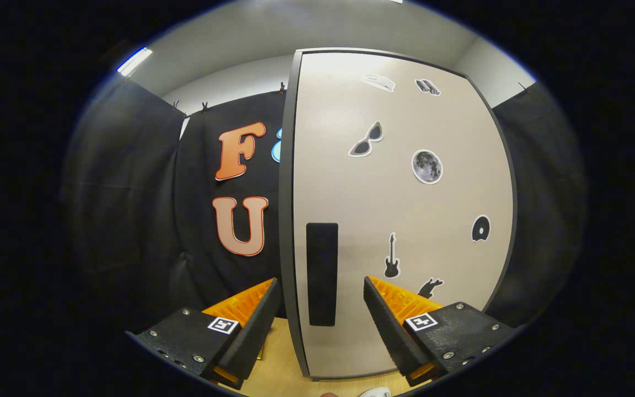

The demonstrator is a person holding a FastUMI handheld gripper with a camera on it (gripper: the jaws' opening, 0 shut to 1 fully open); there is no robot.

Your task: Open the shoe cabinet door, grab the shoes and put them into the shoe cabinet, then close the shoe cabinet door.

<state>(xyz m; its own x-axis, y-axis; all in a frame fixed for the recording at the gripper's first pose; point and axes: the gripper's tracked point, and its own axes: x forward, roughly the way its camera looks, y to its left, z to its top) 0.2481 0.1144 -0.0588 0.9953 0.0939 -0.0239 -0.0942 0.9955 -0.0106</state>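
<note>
The hand-held gripper (322, 309) stands with its fingers wide apart, clamped on nothing, straddling the near left edge of the shoe cabinet door (400, 220). The dark vertical handle (322, 273) sits just ahead in the gap between the fingers, close to that edge. The door looks shut or nearly so, so I'd judge the opening step is the one in hand.

To do it well, the fingers should go forward until the handle lies squarely between them, then close across it or hook the door's edge, and pull along an arc about the hinges on the far right side, not straight back.

The door carries stickers: sunglasses (366, 140), a moon (426, 166), a guitar (391, 256). Below is a wooden floor (284, 353). A pale object (375, 392) lies at the cabinet's foot, possibly a shoe; too little shows to tell.
</note>
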